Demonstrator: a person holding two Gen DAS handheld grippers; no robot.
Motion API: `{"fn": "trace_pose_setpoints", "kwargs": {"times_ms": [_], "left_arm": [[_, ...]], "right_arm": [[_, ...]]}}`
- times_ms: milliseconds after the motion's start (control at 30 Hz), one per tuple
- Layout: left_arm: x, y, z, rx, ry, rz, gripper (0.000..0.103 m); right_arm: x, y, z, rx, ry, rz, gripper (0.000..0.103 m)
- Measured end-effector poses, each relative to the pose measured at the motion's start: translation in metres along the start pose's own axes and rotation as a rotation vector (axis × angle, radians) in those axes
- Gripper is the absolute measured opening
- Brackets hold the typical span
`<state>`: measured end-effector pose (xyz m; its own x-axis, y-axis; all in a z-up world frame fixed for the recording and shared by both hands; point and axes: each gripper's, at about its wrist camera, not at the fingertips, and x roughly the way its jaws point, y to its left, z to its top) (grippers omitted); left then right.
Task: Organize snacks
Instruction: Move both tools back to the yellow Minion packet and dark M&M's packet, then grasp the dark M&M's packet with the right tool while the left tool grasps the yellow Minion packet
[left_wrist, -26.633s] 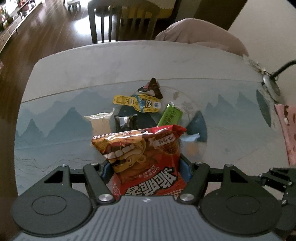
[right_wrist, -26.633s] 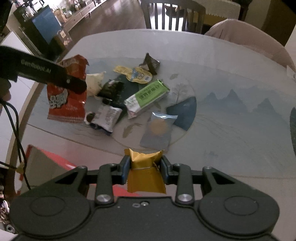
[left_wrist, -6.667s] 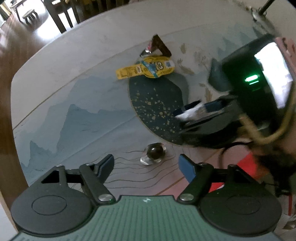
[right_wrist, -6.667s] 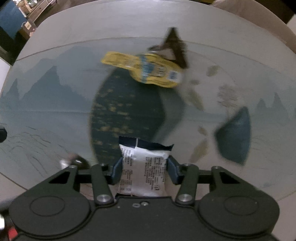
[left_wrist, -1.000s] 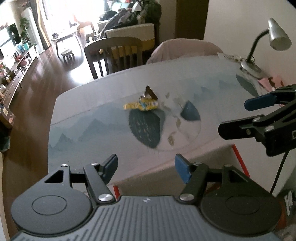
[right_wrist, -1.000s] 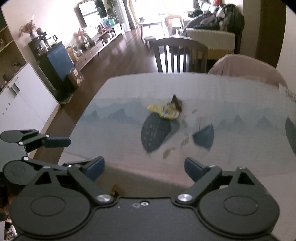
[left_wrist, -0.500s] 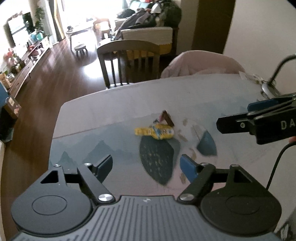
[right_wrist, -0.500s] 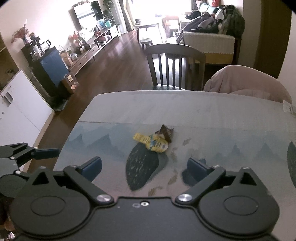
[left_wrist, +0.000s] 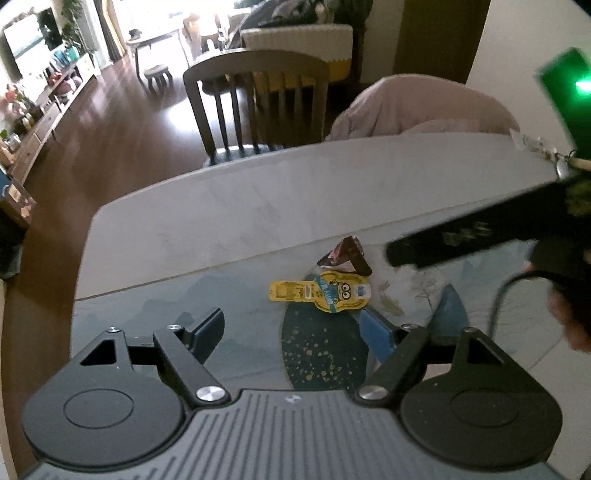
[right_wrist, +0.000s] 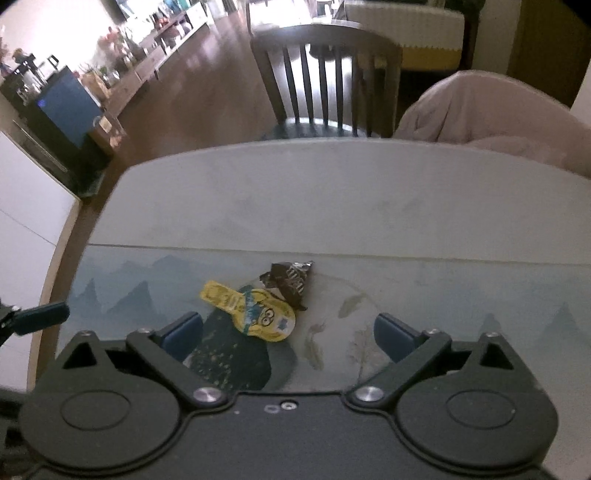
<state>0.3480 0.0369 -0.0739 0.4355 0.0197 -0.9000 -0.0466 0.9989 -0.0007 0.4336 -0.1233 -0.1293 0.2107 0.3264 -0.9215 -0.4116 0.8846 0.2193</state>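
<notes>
- Left wrist view: the left gripper (left_wrist: 291, 328) hangs over the table (left_wrist: 229, 221) with its blue-padded fingers spread wide and nothing between them.
- Just beyond those fingers, a yellow cartoon-face snack pouch (left_wrist: 323, 291) lies flat on the table's painted mountain-scene surface, its narrow end pointing to the frame's left.
- A dark brown triangular wrapper (left_wrist: 347, 254) sits at the far side of the yellow pouch, touching or slightly overlapping its rounded end.
- In the same view the right gripper (left_wrist: 461, 240) crosses in from the right edge as a blurred black bar, above and to the right of the two snacks; a green light (left_wrist: 569, 88) glows on its body.
- Right wrist view: the right gripper (right_wrist: 288, 330) also stands released, fingers well apart and empty.
- From here the yellow pouch (right_wrist: 255, 310) lies just ahead of the fingers, nearer the left one, on the edge of a dark oval patch (right_wrist: 229, 358) in the table print; the brown wrapper (right_wrist: 290, 282) rests against its far right side.
- One blue fingertip of the left gripper (right_wrist: 44, 314) pokes in at the left edge, well apart from the snacks.
- A wooden slat-back chair (right_wrist: 325, 74) and a chair draped in pinkish cloth (right_wrist: 491, 122) stand at the table's far side.
</notes>
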Motion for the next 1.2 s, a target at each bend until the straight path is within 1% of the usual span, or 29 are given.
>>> {"fn": "trace_pose_setpoints", "kwargs": {"times_ms": [67,167,233,367,400,467,500,600,767,833,1033,1100,1200], "left_arm": [[0.014,-0.001,0.002,0.000,0.025,-0.007,0.080],[0.030,-0.002,0.003,-0.001,0.046,-0.010,0.080],[0.039,-0.003,0.004,0.001,0.056,-0.005,0.080],[0.056,-0.002,0.006,-0.024,0.085,-0.003,0.080],[0.058,-0.002,0.008,-0.033,0.093,-0.005,0.080],[0.067,-0.001,0.010,-0.054,0.109,-0.003,0.080],[0.071,0.000,0.011,-0.065,0.118,-0.004,0.080],[0.080,0.000,0.014,-0.088,0.138,-0.007,0.080],[0.090,-0.003,0.017,-0.110,0.160,-0.018,0.080],[0.094,-0.006,0.018,-0.114,0.168,-0.015,0.080],[0.112,-0.012,0.026,-0.142,0.206,-0.016,0.080],[0.120,-0.009,0.029,-0.190,0.229,0.002,0.080],[0.134,0.003,0.033,-0.321,0.262,0.003,0.080]], "right_arm": [[0.024,-0.002,0.006,0.009,0.026,0.006,0.097],[0.056,-0.002,0.013,0.008,0.054,0.002,0.092],[0.076,-0.003,0.017,0.016,0.070,-0.002,0.086],[0.102,-0.010,0.022,0.060,0.099,0.014,0.080],[0.105,-0.010,0.023,0.063,0.100,0.015,0.074],[0.110,-0.010,0.023,0.060,0.105,0.021,0.070],[0.109,-0.009,0.023,0.047,0.091,0.022,0.068],[0.107,-0.005,0.021,0.014,0.092,0.025,0.058],[0.101,-0.004,0.016,-0.035,0.089,0.010,0.048],[0.099,-0.007,0.017,-0.028,0.082,0.008,0.038],[0.089,-0.028,0.013,0.022,0.028,-0.011,0.032],[0.083,-0.041,0.011,0.059,0.007,-0.026,0.031],[0.074,-0.061,0.005,0.106,-0.011,-0.029,0.031]]}}
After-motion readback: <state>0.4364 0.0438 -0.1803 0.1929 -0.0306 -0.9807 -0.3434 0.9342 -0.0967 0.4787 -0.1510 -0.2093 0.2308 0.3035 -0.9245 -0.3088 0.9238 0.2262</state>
